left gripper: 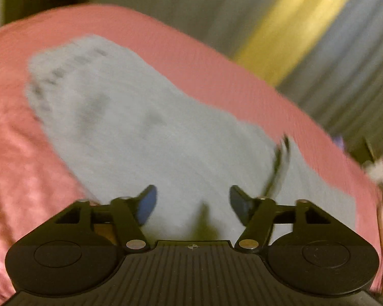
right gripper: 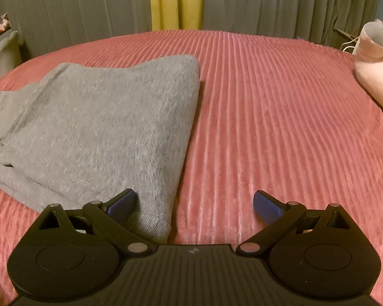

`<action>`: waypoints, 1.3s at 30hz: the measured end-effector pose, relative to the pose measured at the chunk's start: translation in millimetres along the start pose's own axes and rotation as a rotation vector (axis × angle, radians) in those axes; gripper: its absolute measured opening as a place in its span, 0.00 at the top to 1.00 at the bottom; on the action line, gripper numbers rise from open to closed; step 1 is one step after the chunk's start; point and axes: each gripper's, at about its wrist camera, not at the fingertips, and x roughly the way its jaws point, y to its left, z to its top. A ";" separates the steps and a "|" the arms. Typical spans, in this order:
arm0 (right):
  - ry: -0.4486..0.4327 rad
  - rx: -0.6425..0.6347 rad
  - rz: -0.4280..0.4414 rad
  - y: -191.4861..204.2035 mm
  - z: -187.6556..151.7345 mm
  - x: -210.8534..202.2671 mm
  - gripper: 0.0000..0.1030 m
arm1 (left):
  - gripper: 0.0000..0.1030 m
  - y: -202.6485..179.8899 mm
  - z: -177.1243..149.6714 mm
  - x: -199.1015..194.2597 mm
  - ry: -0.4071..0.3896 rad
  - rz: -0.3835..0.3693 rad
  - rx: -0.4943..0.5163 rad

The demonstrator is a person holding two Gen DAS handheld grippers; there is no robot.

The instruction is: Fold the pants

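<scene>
Both wrist views look steeply down, close, sharing the grey pants [right gripper: 97, 125] on the bedspread [right gripper: 268, 127].

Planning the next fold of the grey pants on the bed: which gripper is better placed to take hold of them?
Probably the left gripper: its open jaws sit over the grey pants. The right gripper, also open, straddles their edge, mostly over bare bedspread.
</scene>
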 end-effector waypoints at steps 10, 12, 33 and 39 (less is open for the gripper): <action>0.006 0.003 -0.008 3.2 -2.1 -4.1 0.04 | 0.16 93.8 45.3 -5.8 -0.087 0.081 -0.277; 0.005 -0.001 -0.010 3.8 -1.8 -4.6 0.04 | 0.17 105.8 49.2 2.0 -0.082 0.084 -0.325; 0.011 0.012 -0.008 2.6 -2.3 -0.8 0.04 | 0.22 104.2 50.7 50.8 -0.042 0.142 -0.322; 0.011 0.011 -0.010 2.6 -2.6 -0.4 0.04 | 0.22 108.3 50.5 52.8 -0.039 0.127 -0.350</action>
